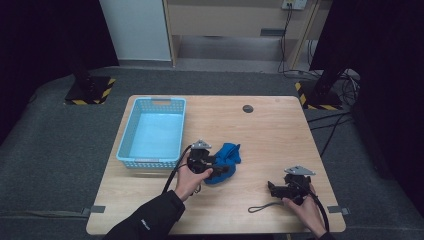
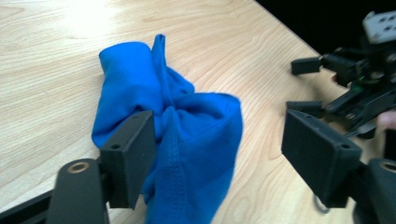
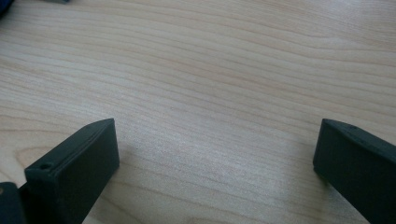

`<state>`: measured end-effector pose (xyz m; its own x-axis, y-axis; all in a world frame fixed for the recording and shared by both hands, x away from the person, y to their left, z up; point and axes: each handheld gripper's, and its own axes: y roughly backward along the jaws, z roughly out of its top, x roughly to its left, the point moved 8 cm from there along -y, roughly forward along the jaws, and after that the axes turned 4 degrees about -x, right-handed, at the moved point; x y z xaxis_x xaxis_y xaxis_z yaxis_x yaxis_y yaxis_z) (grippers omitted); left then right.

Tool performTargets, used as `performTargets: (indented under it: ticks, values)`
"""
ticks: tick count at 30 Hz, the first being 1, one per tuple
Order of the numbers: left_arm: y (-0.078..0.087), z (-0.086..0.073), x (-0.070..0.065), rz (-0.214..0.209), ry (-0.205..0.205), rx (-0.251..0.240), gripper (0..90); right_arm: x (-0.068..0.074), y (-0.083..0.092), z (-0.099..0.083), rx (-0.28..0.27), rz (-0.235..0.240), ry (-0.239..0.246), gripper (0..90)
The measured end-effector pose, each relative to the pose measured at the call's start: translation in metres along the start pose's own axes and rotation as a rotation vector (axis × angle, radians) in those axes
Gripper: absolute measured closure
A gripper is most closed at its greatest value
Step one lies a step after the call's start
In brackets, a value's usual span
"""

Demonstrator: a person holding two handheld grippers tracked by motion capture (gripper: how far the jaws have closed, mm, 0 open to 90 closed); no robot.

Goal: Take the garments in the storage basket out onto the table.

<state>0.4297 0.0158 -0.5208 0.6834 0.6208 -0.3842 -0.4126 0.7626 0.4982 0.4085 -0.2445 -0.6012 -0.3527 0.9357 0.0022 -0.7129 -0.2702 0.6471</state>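
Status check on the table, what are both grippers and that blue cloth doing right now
Left gripper open, jaws astride the blue cloth, not clamping. Right gripper open over bare table. Cloth bunched beside the blue basket. Nothing in the way.

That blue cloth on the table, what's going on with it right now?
A person at a wooden table holds a two-jaw gripper in each hand. The left gripper is at a crumpled blue cloth lying on the table, jaws apart with the cloth between them, one pad against the fabric and the other clear of it. The right gripper sits open over bare wood, off to the side. A light blue basket stands empty beside the cloth.
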Motion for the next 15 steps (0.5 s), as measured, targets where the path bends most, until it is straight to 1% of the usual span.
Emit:
performTargets:
  ticks: [3,5,7,11,15]
  values:
    - [0.0032,0.0026,-0.0001,-0.005,0.018,-0.006,20.1,0.0,0.0,0.0,0.0,0.0,0.0,0.5]
    - [0.0045,0.0033,0.0001,-0.007,0.021,-0.003,17.8,0.0,0.0,0.0,0.0,0.0,0.0,0.5]
    - [0.0052,0.0034,-0.0003,-0.007,0.014,0.007,14.5,0.0,0.0,0.0,0.0,0.0,0.0,0.5]
    - [0.0057,0.0037,-0.003,-0.008,-0.003,0.022,12.6,0.0,0.0,0.0,0.0,0.0,0.0,0.5]
    - [0.0086,0.0065,-0.0052,-0.008,-0.018,0.017,11.7,0.0,0.0,0.0,0.0,0.0,0.0,0.5]
